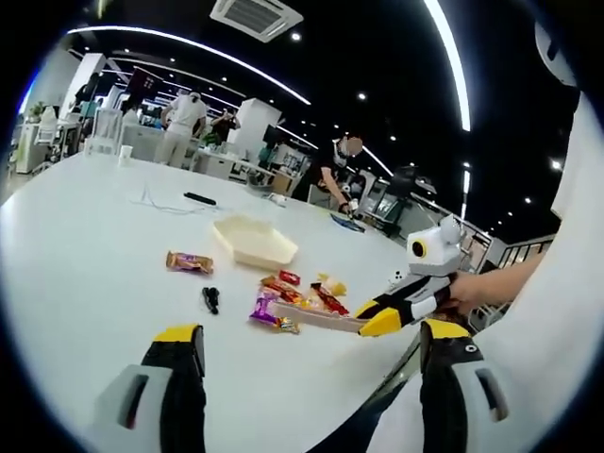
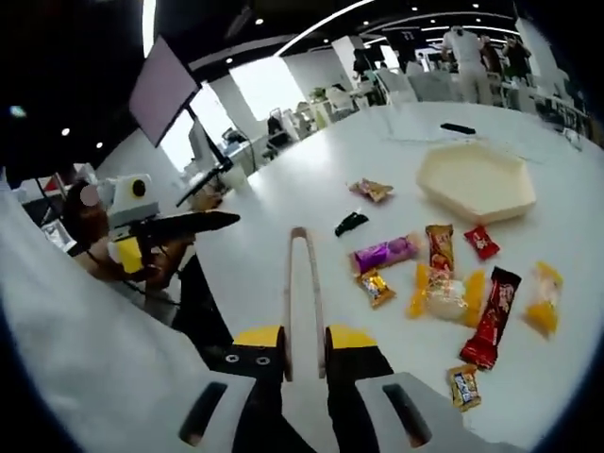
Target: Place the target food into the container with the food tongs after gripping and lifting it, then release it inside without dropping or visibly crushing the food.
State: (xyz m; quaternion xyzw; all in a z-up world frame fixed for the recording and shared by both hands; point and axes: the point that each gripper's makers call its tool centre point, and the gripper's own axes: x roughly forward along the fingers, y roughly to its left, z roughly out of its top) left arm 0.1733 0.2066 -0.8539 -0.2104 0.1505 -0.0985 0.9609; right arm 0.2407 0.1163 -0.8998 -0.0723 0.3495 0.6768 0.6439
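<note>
The snacks (image 2: 444,283) lie scattered on the white table (image 2: 283,198), loose and apart from the pale six-sided tray (image 2: 477,181), which sits beyond them with nothing visible inside. Nearest the tray you have a small red packet (image 2: 482,242) and an orange-brown bar (image 2: 439,247); beside those a purple packet (image 2: 385,253), a gold-wrapped sweet (image 2: 377,287), a clear-wrapped white piece (image 2: 445,294) between orange ones, a long dark red bar (image 2: 491,318) and a yellow packet (image 2: 543,298). A brown packet (image 2: 373,190) and a small black clip-like thing (image 2: 350,223) lie off on their own. Your right gripper (image 2: 304,344) is clamped on the wooden tongs (image 2: 302,283), whose arms run forward and meet at a tip short of the snacks, touching none of them. In the left gripper view you see the same tongs (image 1: 316,319) reaching toward the pile from the right gripper (image 1: 392,311). Your left gripper (image 1: 311,349) holds nothing, its jaws standing wide apart above the table edge. People stand at desks in the background.
</note>
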